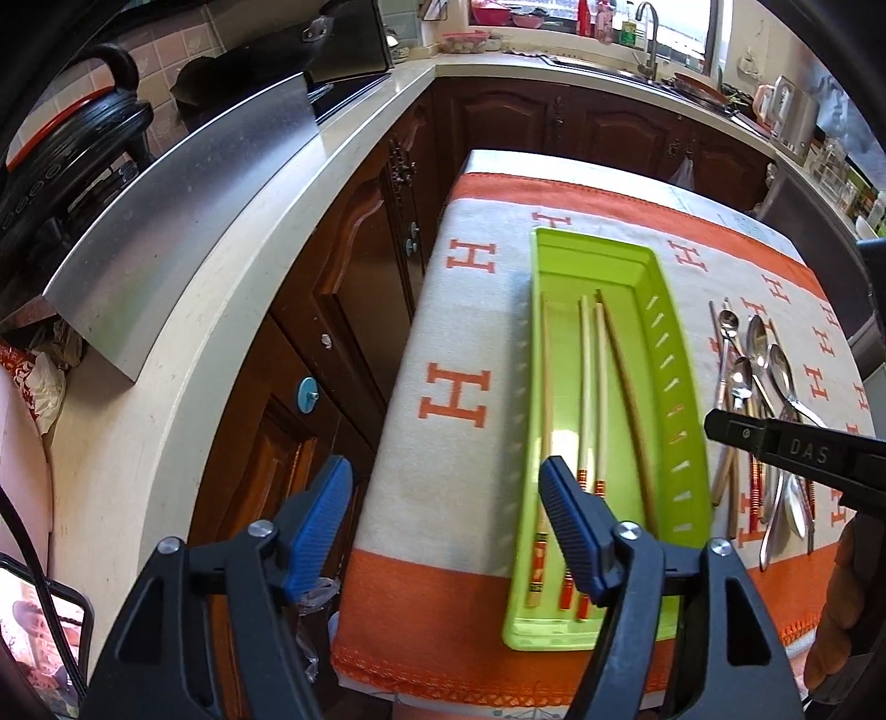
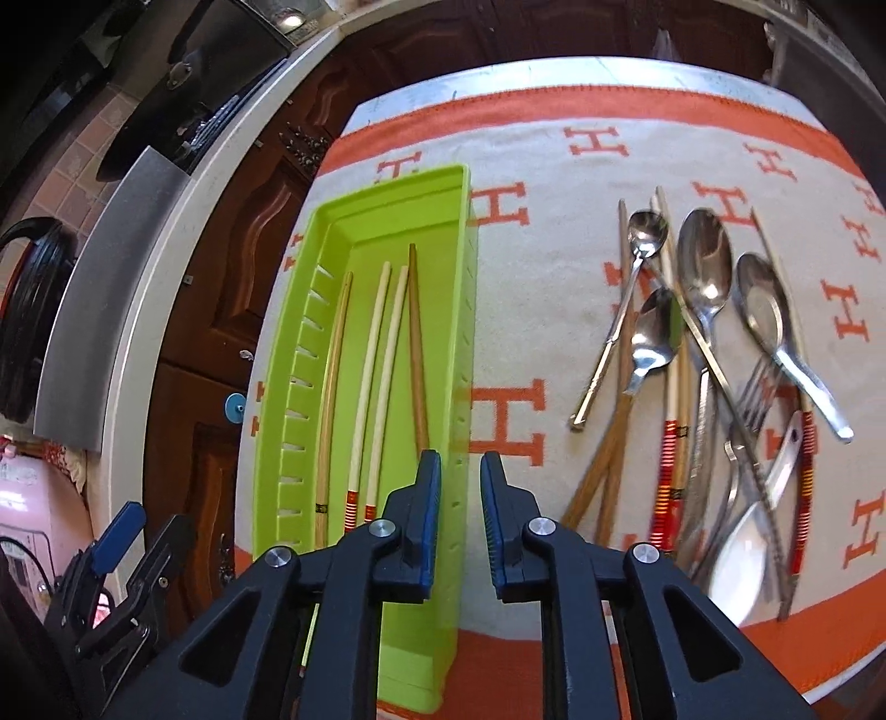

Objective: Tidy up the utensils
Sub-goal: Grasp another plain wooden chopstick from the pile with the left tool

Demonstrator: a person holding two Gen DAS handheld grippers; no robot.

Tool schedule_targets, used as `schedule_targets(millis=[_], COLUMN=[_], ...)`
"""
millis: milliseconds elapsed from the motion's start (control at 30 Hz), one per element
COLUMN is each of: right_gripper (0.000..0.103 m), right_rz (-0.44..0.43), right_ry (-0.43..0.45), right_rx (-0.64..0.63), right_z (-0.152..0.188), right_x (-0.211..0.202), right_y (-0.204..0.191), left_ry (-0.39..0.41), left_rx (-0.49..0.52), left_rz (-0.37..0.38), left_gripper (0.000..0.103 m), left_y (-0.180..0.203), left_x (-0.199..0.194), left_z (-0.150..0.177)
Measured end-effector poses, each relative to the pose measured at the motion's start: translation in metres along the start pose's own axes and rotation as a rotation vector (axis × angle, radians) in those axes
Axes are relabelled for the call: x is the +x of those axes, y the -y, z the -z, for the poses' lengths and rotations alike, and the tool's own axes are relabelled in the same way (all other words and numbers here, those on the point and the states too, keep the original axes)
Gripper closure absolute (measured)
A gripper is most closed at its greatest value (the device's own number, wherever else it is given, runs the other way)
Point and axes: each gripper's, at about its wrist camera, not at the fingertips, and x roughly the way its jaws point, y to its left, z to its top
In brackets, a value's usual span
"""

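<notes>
A lime green tray [image 1: 681, 387] [image 2: 468, 310] lies on an orange and white cloth and holds several chopsticks [image 1: 587, 382] [image 2: 382, 360]. To its right lies a pile of metal spoons [image 2: 703, 266] [image 1: 758, 354], a fork [image 2: 758, 387], a white spoon [image 2: 736, 559] and more chopsticks [image 2: 670, 454]. My left gripper [image 1: 446, 487] is wide open and empty, above the tray's near left edge. My right gripper [image 2: 460, 476] is narrowly open and empty, above the tray's right wall. Its black body shows in the left wrist view [image 1: 797, 451] over the pile.
A cream countertop [image 1: 183, 310] with a steel panel [image 1: 183, 194] runs along the left, dark wooden cabinets [image 1: 360, 288] below it. A sink and tap [image 1: 648, 39] stand at the far counter. The cloth-covered table's left edge [image 1: 398, 360] drops off near the tray.
</notes>
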Motion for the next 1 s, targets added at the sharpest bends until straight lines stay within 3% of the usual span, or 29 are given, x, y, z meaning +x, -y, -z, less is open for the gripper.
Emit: schedule_targets(millis=[333,500,600,1000], right_gripper=[0.086,0.080,0.066,0.065], right_rz=[0.086,0.144,0.134,0.117], right_ry=[0.112,0.149,0.167,0.206], right_rx=[-0.114,-0.130,-0.097,-0.014], right_z=[0.012,0.020,0.023,0.020], right_x=[-0.061,-0.086,-0.101,-0.120], right_y=[0.050,0.092,0.121,0.190], left_ry=[0.002,0.003,0.000,-0.022], left_rx=[0.070,0.100,0.119,0.237], left_rz=[0.050,0.092,0.125,0.194], left_gripper=[0.031,0.031,0.031,0.031], left_y=[0.043,0.069,0.085,0.154], left_x=[-0.011,-0.016,-0.018,-0.009], left_z=[-0.004,-0.009,-0.012,-0.025])
